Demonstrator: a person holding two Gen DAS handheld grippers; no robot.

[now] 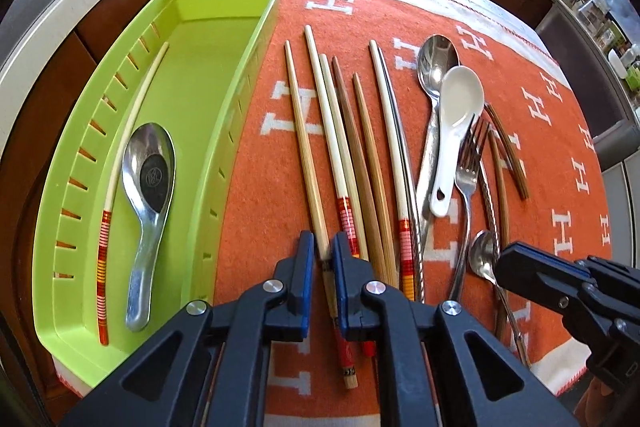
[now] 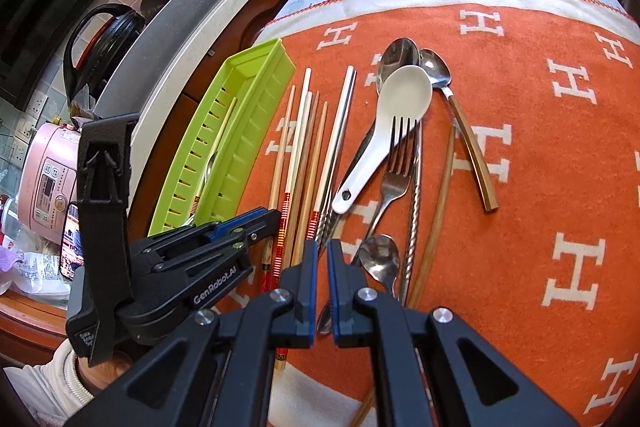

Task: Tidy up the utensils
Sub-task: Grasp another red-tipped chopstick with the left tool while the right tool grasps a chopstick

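The left gripper [image 1: 323,247] is pointing steeply down, its blue pads pinching a pale bamboo chopstick [image 1: 316,147] lying among the row of chopsticks [image 1: 360,155] on the orange cloth [image 1: 540,147]. To its right, the right gripper [image 2: 322,255] is hovering with jaws pressed together on nothing, above a small steel spoon [image 2: 380,255]. To the left gripper's left, the green tray [image 1: 248,67] is holding a metal soup spoon [image 1: 148,187] and one banded chopstick [image 1: 120,155]. Ahead of the right gripper, a white ceramic spoon [image 2: 400,99] and fork [image 2: 396,167] are overlapping other cutlery. The grippers' bodies are hiding the chopsticks' near ends.
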